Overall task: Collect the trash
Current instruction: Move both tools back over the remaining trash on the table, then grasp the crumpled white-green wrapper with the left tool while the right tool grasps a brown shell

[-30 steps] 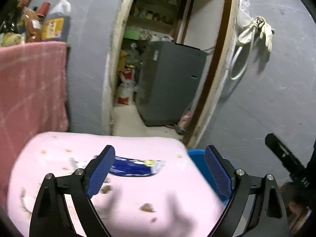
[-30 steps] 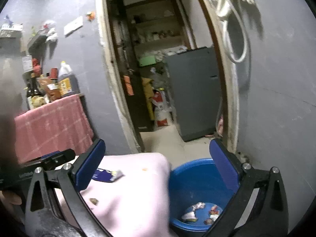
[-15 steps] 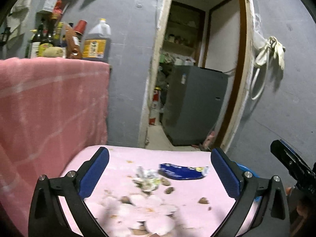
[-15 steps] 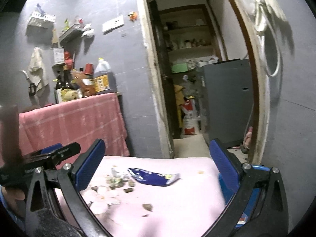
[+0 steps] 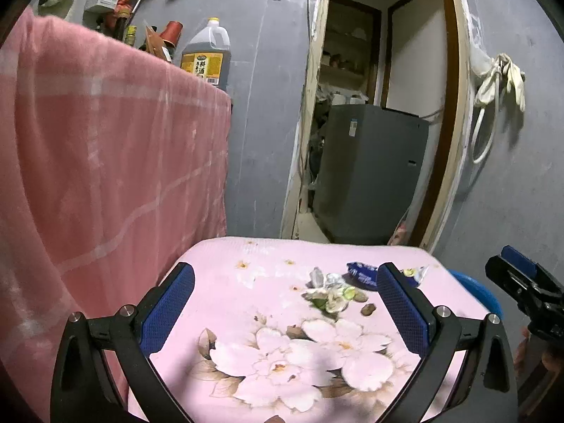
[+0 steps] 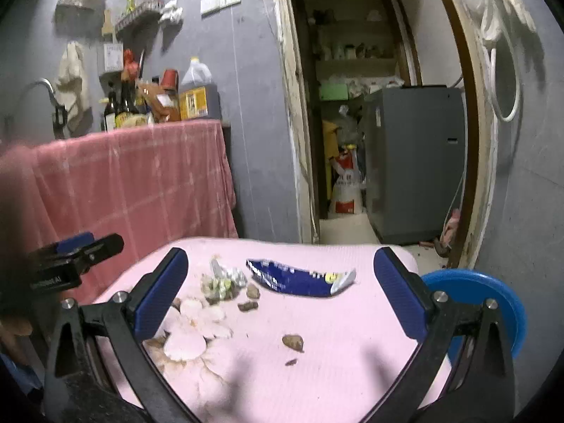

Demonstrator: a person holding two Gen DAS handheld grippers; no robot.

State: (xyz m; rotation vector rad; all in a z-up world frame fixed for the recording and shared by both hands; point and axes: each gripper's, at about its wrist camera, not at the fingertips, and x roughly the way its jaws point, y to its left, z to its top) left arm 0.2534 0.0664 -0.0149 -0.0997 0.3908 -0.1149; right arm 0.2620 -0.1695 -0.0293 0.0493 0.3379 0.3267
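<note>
A blue snack wrapper [image 6: 299, 278] lies flat on the pink flowered cloth [image 6: 317, 349], and in the left wrist view the wrapper [image 5: 361, 270] peeks out behind my right-hand finger. Left of it sits a crumpled foil-and-peel clump [image 6: 222, 282], the same clump [image 5: 329, 289] lying mid-cloth in the left wrist view. Small brown scraps [image 6: 293, 342] are scattered nearby. My right gripper [image 6: 282, 292] is open above the cloth, with wrapper and clump beyond its fingertips. My left gripper [image 5: 285, 303] is open wide, empty, short of the clump. A blue bin [image 6: 493, 299] stands at the cloth's right edge.
A pink checked cloth [image 5: 105, 176] drapes a counter on the left, with bottles and a large jug [image 5: 206, 53] on top. Beyond an open doorway stands a grey appliance [image 5: 366, 172]. A hose and gloves [image 5: 497, 81] hang on the right wall.
Both views swung left and lower, from the blue bin toward the middle of the pink cloth. The foil clump and printed flowers came into sight. The left jaws spread wider.
</note>
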